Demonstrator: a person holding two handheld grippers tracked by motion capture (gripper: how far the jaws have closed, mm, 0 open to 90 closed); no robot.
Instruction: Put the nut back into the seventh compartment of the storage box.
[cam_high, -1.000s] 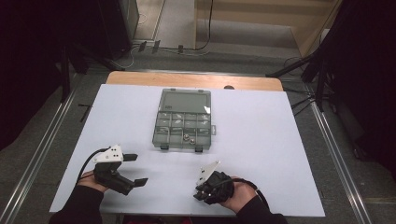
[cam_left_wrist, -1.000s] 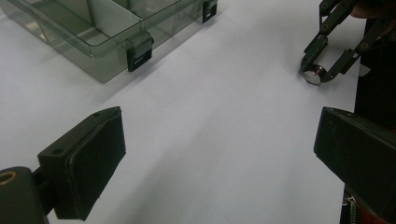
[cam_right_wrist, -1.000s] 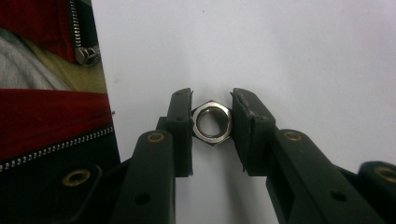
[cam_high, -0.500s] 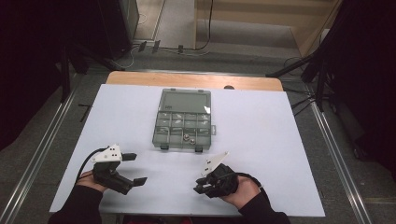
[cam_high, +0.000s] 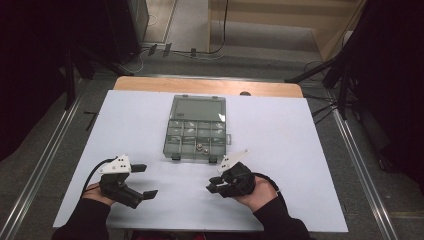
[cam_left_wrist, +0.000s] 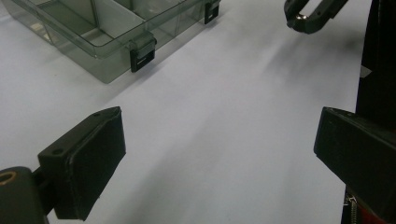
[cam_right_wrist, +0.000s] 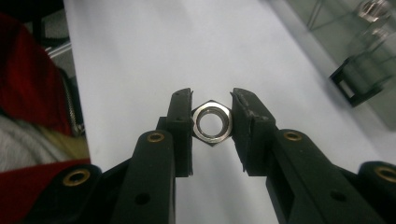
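- Right gripper (cam_right_wrist: 211, 122): jaws pinch a steel hex nut (cam_right_wrist: 211, 122) by its flats, above the white worktop (cam_high: 300, 150).
- Left gripper (cam_left_wrist: 219, 140): jaws spread, nothing between.
- Clear compartment box (cam_high: 196, 129): no legible writing or brand.

High view looks down; both gripper views skim close, sharing the compartment box (cam_high: 196, 130).

A white sheet (cam_high: 300, 150) is covering the table; a strip of bare wood (cam_high: 150, 85) is showing along its far edge; grey carpet floor (cam_high: 190, 30) is stretching beyond; metal rails (cam_high: 45, 165) are running along both sides; dark stands and cables (cam_high: 330, 75) are crowding the dim surroundings.
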